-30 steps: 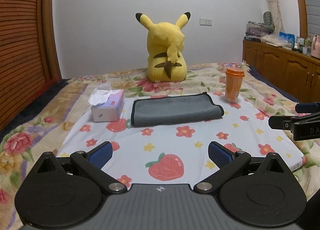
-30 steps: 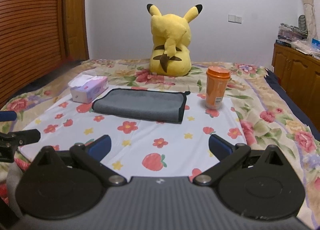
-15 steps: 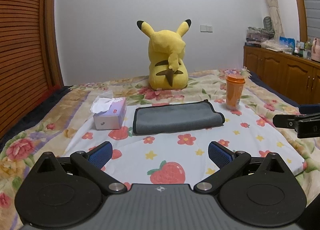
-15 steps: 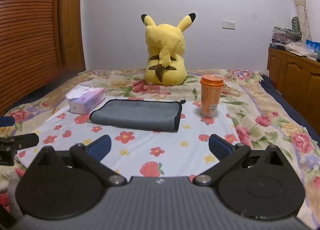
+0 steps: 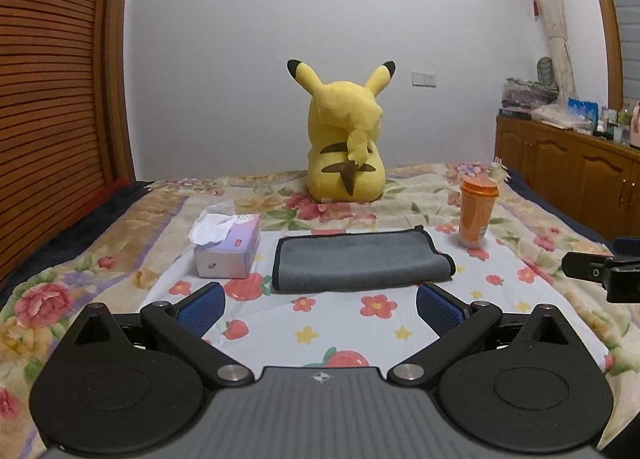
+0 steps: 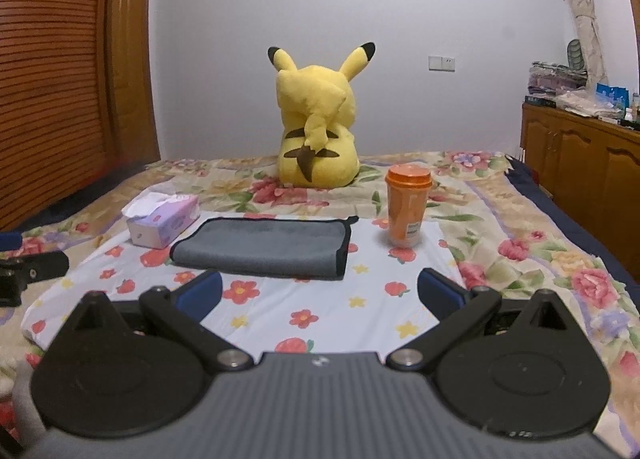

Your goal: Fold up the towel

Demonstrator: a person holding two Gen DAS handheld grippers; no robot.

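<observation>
A grey towel (image 5: 356, 262) with a black edge lies folded flat on a white flowered cloth (image 5: 340, 323) on the bed. It also shows in the right wrist view (image 6: 264, 247). My left gripper (image 5: 318, 305) is open and empty, low over the cloth, a short way in front of the towel. My right gripper (image 6: 320, 291) is open and empty, also in front of the towel. The right gripper's tip shows at the right edge of the left wrist view (image 5: 600, 271).
A tissue box (image 5: 228, 247) stands left of the towel and an orange cup (image 5: 476, 213) right of it. A yellow plush toy (image 5: 346, 139) sits behind. A slatted wooden wall (image 5: 48, 99) is on the left, wooden cabinets (image 5: 568, 171) on the right.
Both grippers have dropped lower and tilted up towards level, so the towel sits lower in both views. Both stay open and empty. The towel has not moved.
</observation>
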